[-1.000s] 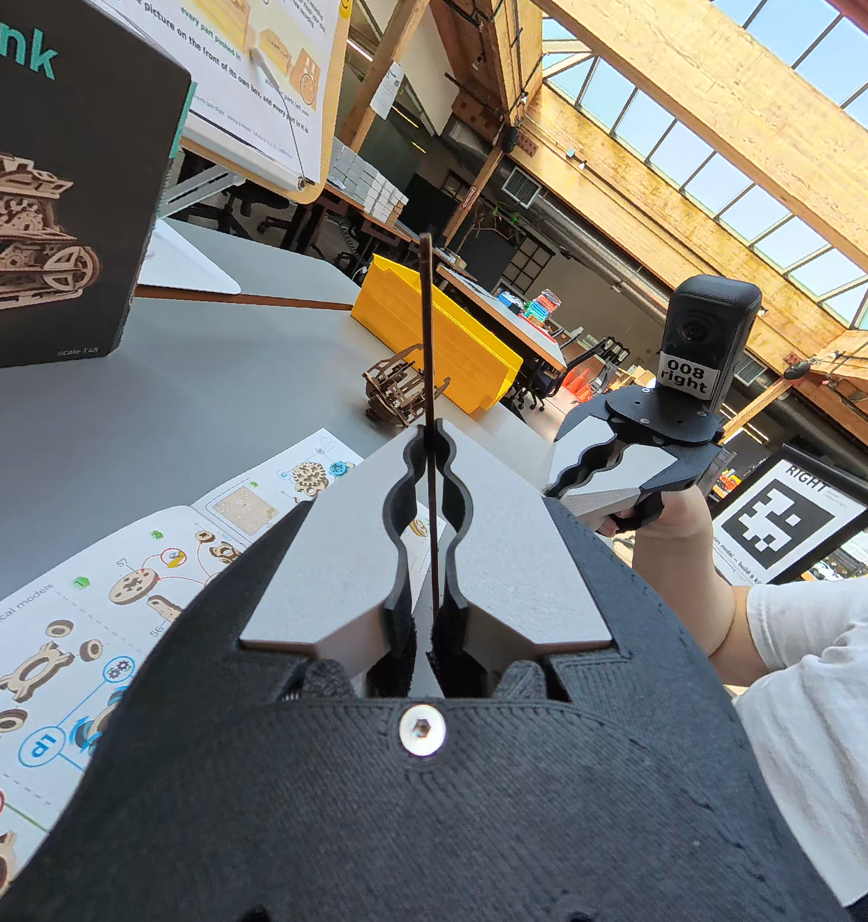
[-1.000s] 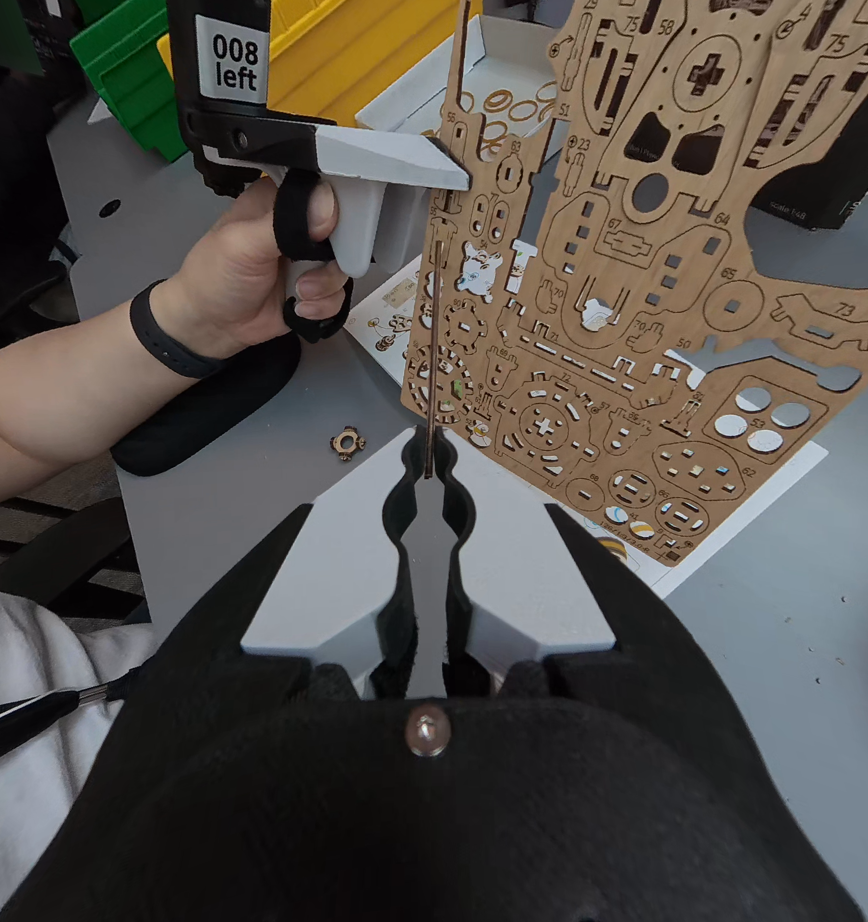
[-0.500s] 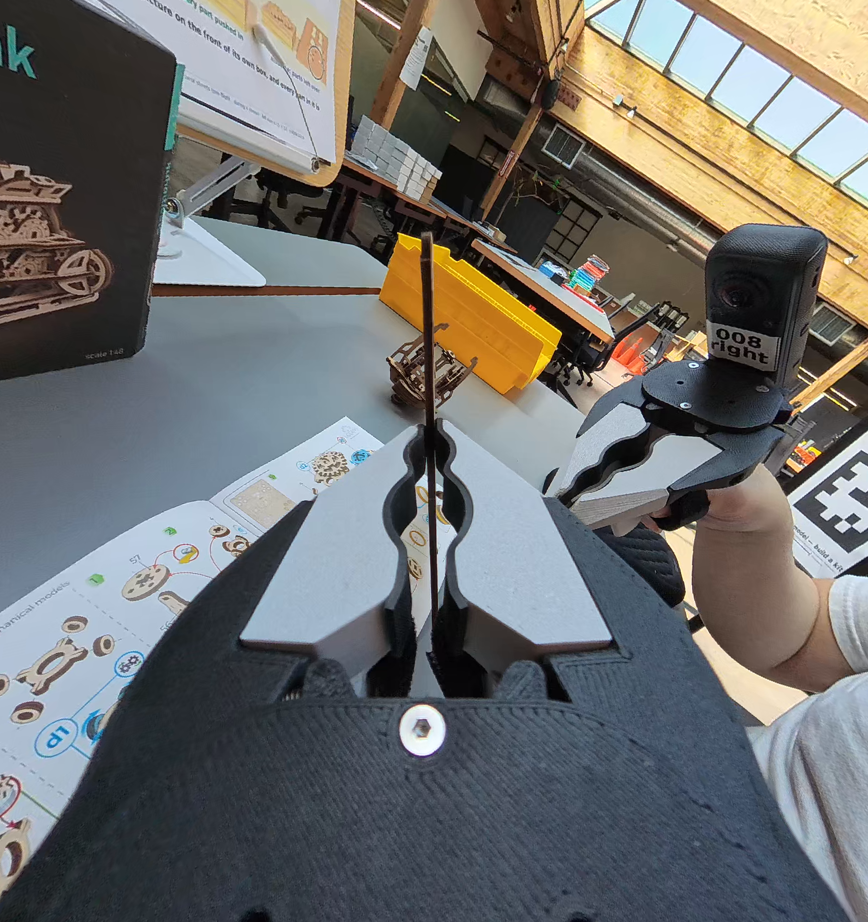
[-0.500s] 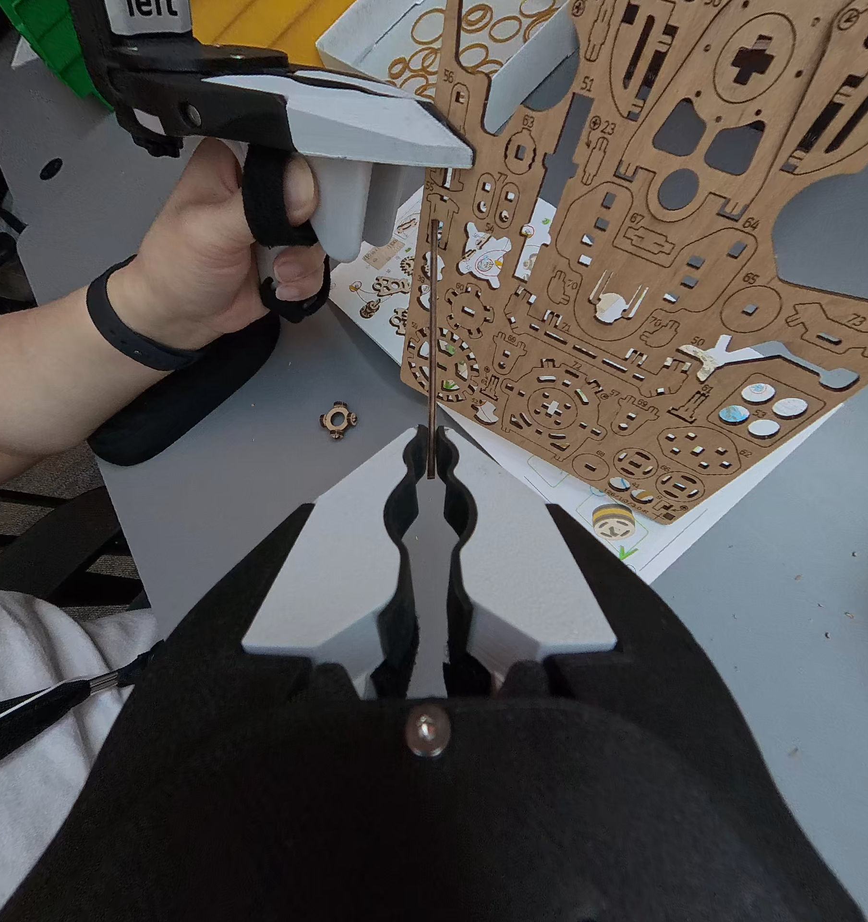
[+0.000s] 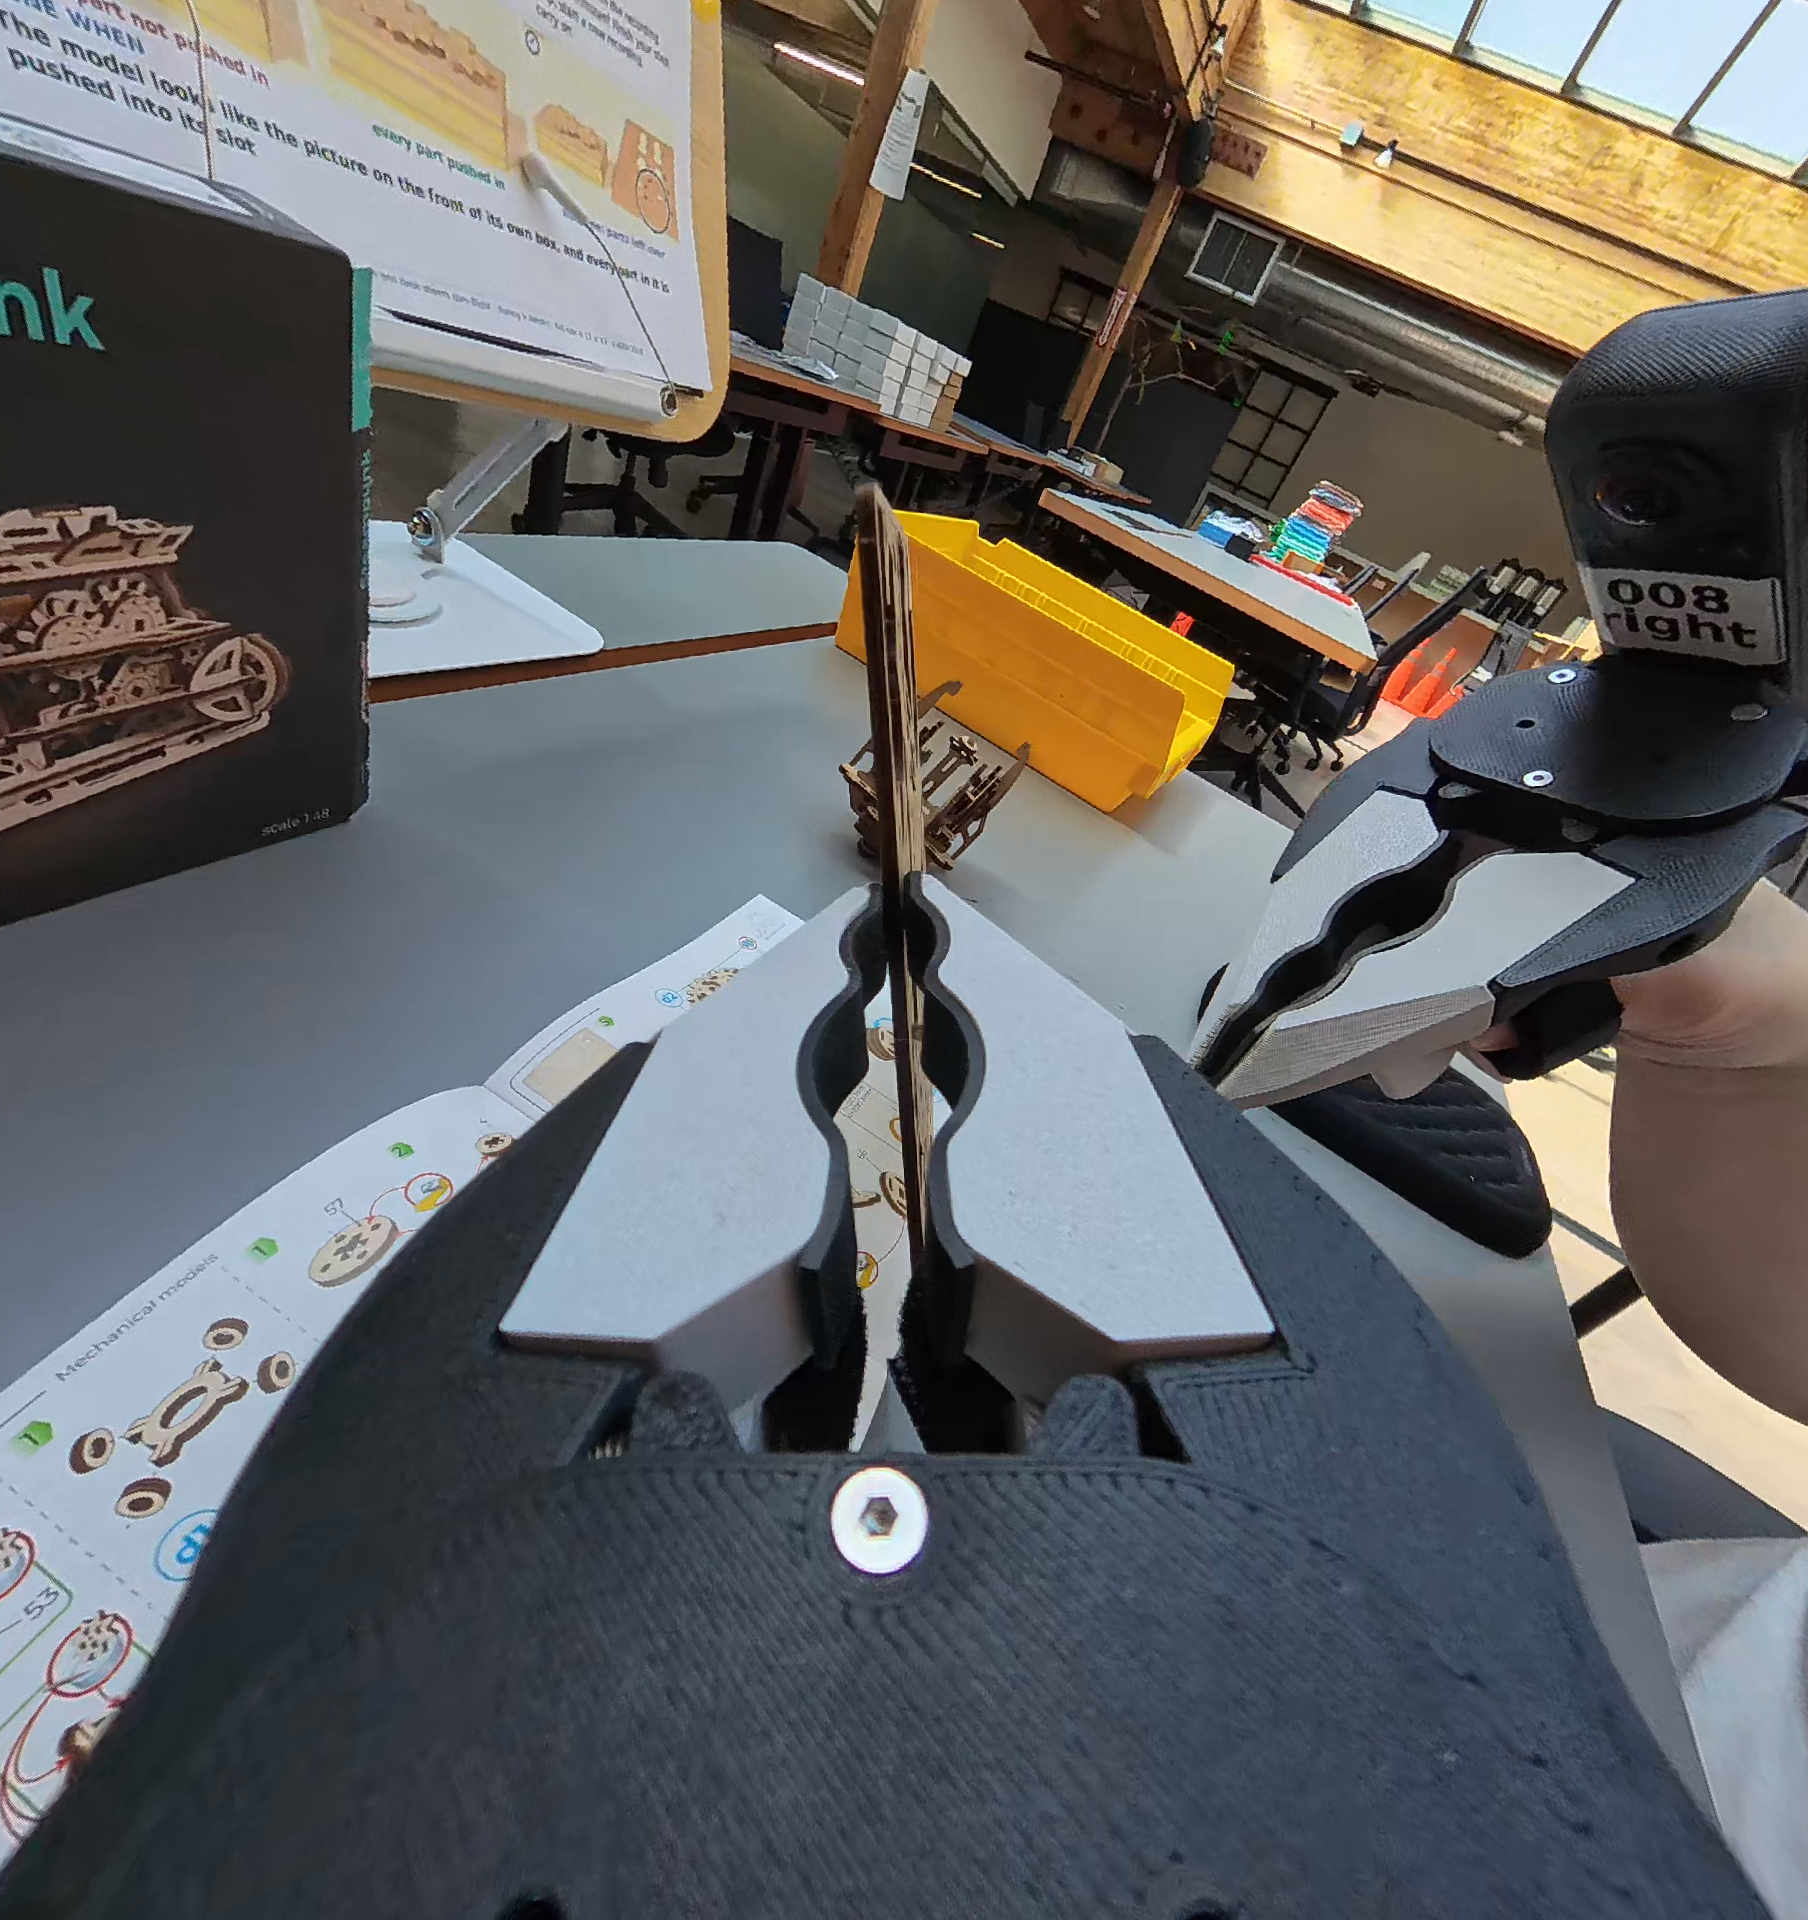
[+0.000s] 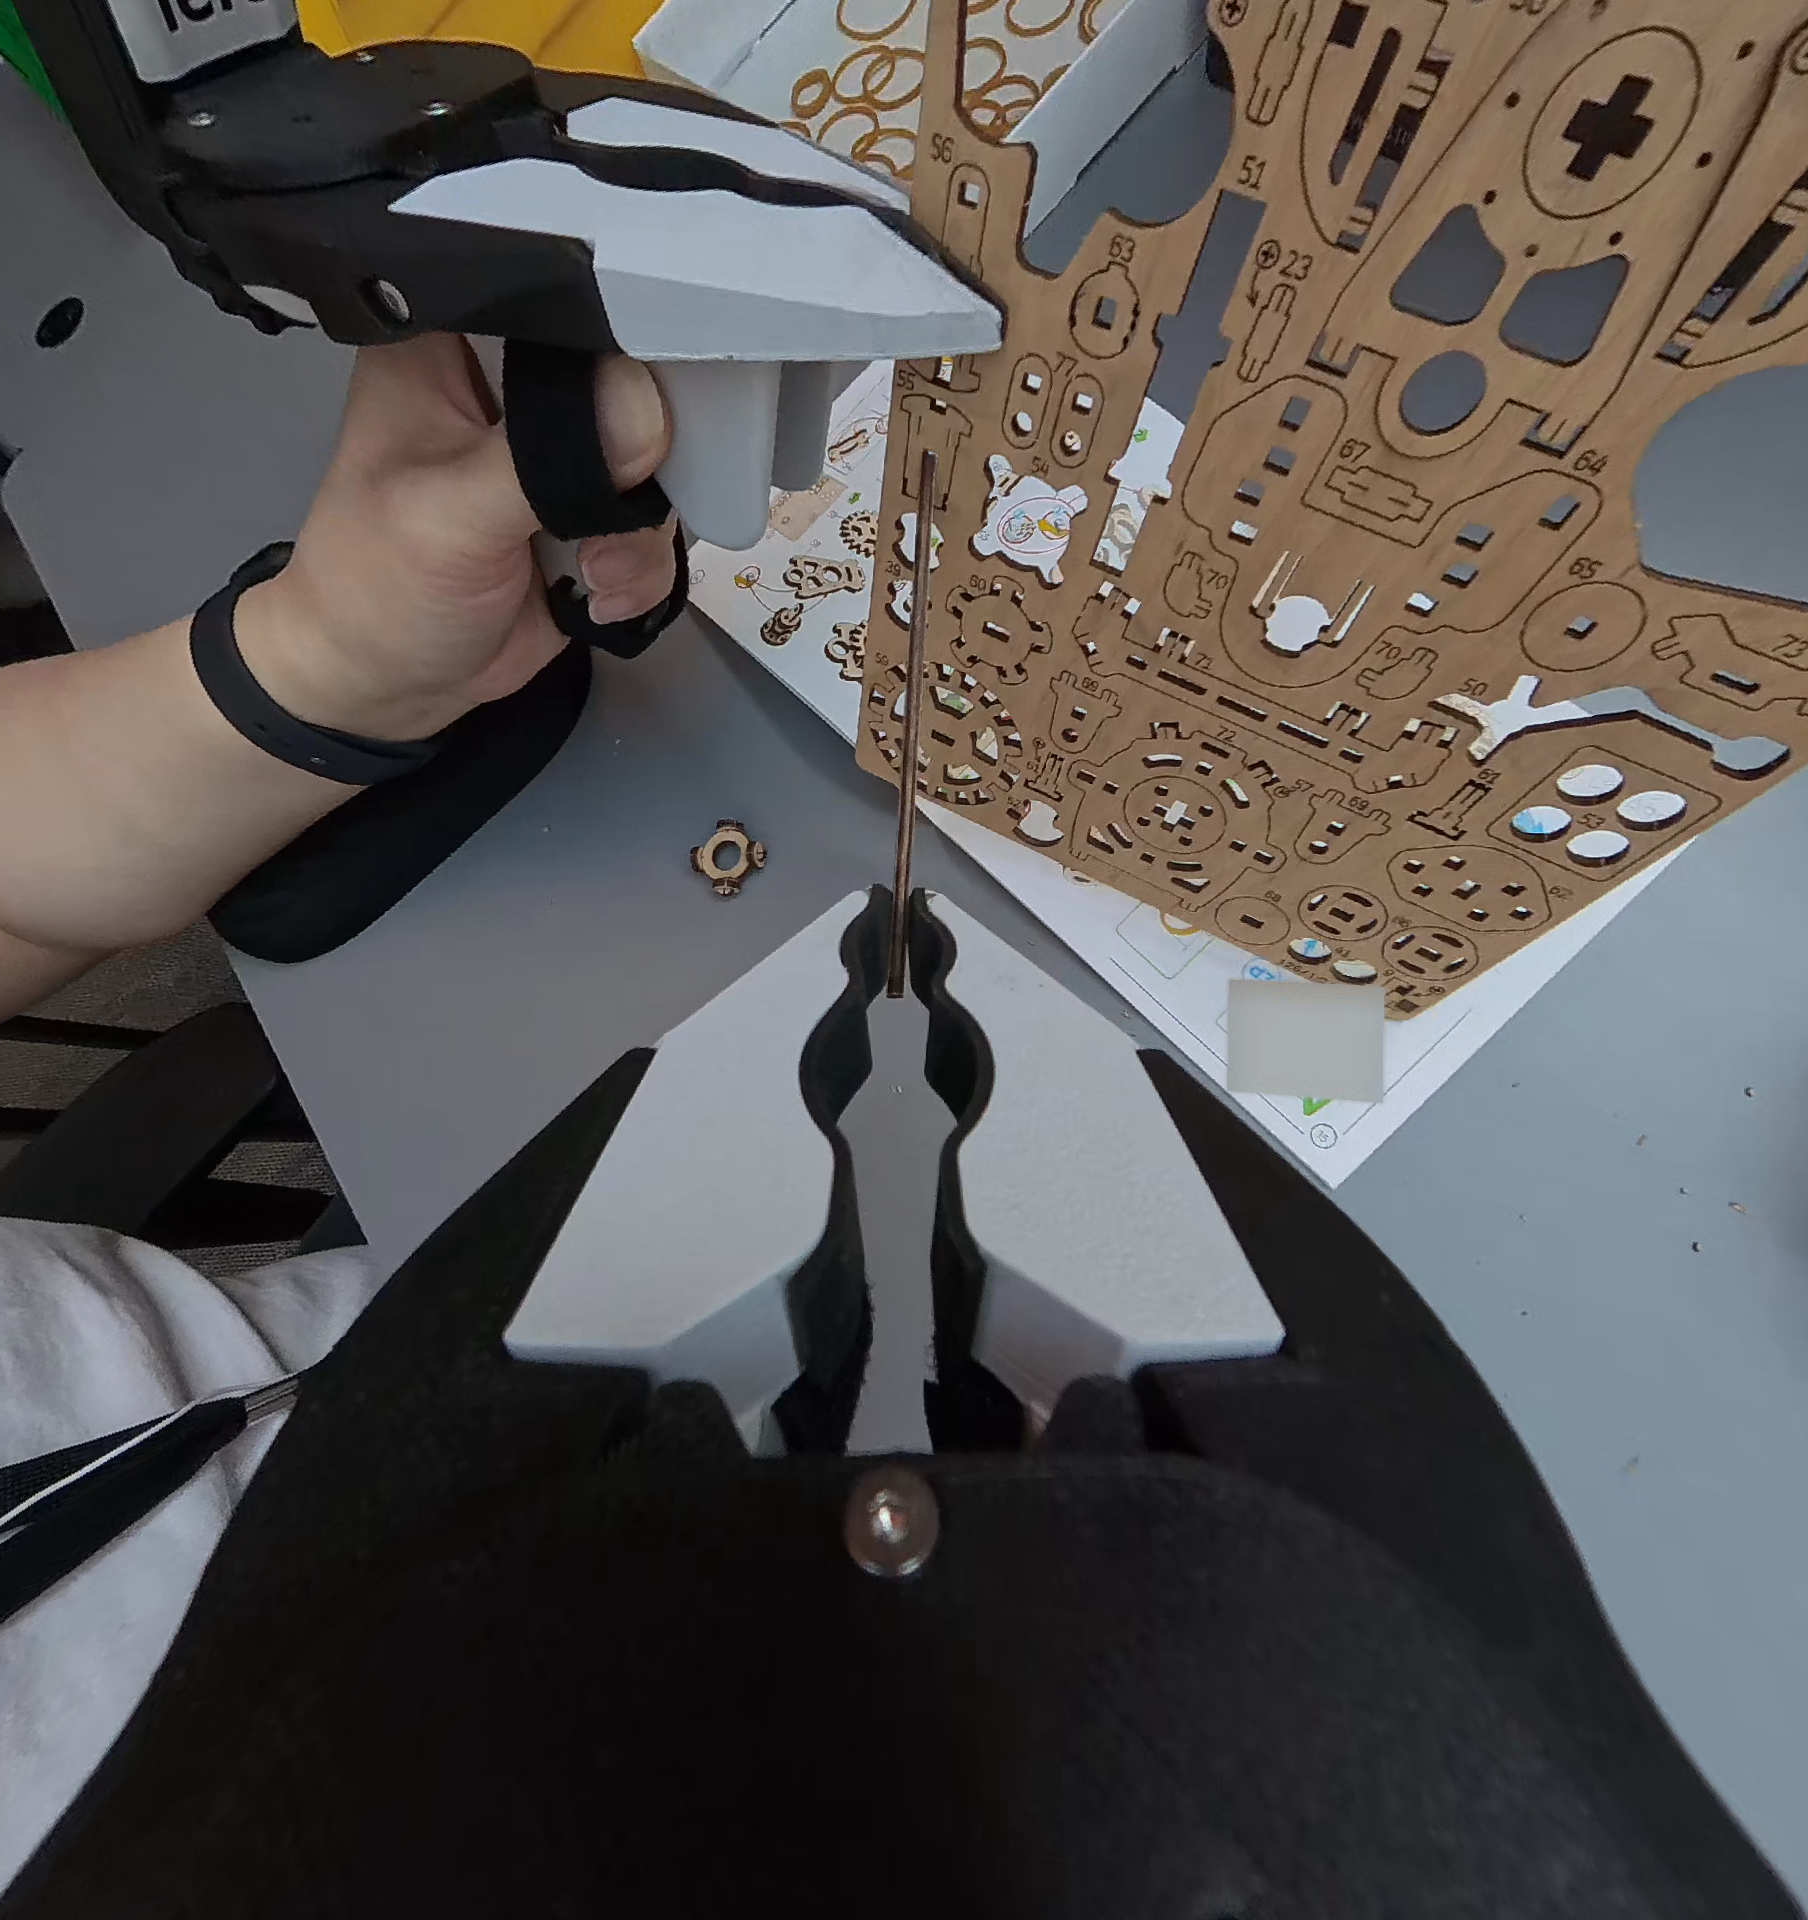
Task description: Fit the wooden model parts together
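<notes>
Clamping my left gripper (image 5: 905, 914) on the wooden parts sheet (image 6: 1399, 499), edge-on in its own view, held above the tabletop (image 6: 567, 987) | right gripper (image 6: 895, 914) pinching a thin wooden strip (image 6: 910, 727) | right view alone shows the sheet's cut-outs, loose ring piece (image 6: 728, 857) | left view alone shows small wooden assembly (image 5: 931, 790) near yellow bin (image 5: 1045, 655).

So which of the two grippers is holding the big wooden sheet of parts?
The left gripper: it is clamped on the edge of the wooden parts sheet and holds it up. The right gripper pinches only a thin wooden strip.
</notes>
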Demonstrator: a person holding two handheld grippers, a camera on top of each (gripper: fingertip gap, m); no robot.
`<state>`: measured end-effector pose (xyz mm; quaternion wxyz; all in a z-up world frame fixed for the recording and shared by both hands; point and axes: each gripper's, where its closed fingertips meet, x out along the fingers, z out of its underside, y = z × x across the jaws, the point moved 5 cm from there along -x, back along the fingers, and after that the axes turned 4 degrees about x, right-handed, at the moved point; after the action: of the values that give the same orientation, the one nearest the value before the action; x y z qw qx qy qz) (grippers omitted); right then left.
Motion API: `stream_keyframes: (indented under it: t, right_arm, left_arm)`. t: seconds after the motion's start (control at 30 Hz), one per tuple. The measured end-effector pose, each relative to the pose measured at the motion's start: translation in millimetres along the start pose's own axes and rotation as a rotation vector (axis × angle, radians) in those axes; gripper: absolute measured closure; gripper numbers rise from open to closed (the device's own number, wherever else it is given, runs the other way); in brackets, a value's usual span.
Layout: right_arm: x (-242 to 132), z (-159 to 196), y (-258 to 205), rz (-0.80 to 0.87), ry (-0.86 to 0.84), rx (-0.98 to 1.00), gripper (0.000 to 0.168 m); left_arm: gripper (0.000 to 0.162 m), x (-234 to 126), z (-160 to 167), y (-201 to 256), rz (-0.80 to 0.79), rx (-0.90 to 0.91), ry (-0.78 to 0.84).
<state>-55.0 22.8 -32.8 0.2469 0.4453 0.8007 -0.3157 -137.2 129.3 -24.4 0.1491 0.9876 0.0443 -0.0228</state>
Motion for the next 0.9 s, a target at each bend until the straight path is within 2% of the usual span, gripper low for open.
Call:
stream_keyframes:
  t: [0.1, 0.2, 0.37, 0.57, 0.8, 0.9]
  right_arm:
    - [-4, -1, -3, -0.016, 0.009, 0.03, 0.168]
    - [1, 6, -4, -0.121, 0.022, 0.139, 0.168]
    - [12, 17, -2, -0.472, 0.07, 0.435, 0.168]
    - [24, 27, 8, -0.771, 0.103, 0.715, 0.168]
    - [26, 20, 7, -0.974, 0.197, 0.92, 0.168]
    - [27, 18, 9, -0.973, 0.271, 0.961, 0.168]
  left_arm:
    - [0.162, 0, -3, 5, -0.028, 0.063, 0.008]
    - [0.162, 0, -4, 10, -0.036, 0.095, 0.01]
    - [0.162, 1, -4, 15, -0.034, 0.134, 0.013]
    - [0.162, 1, -4, 16, -0.014, 0.15, 0.026]
    - [0.162, -1, -4, 12, 0.004, 0.171, 0.051]
    - [0.161, -2, -4, 9, 0.002, 0.158, 0.063]
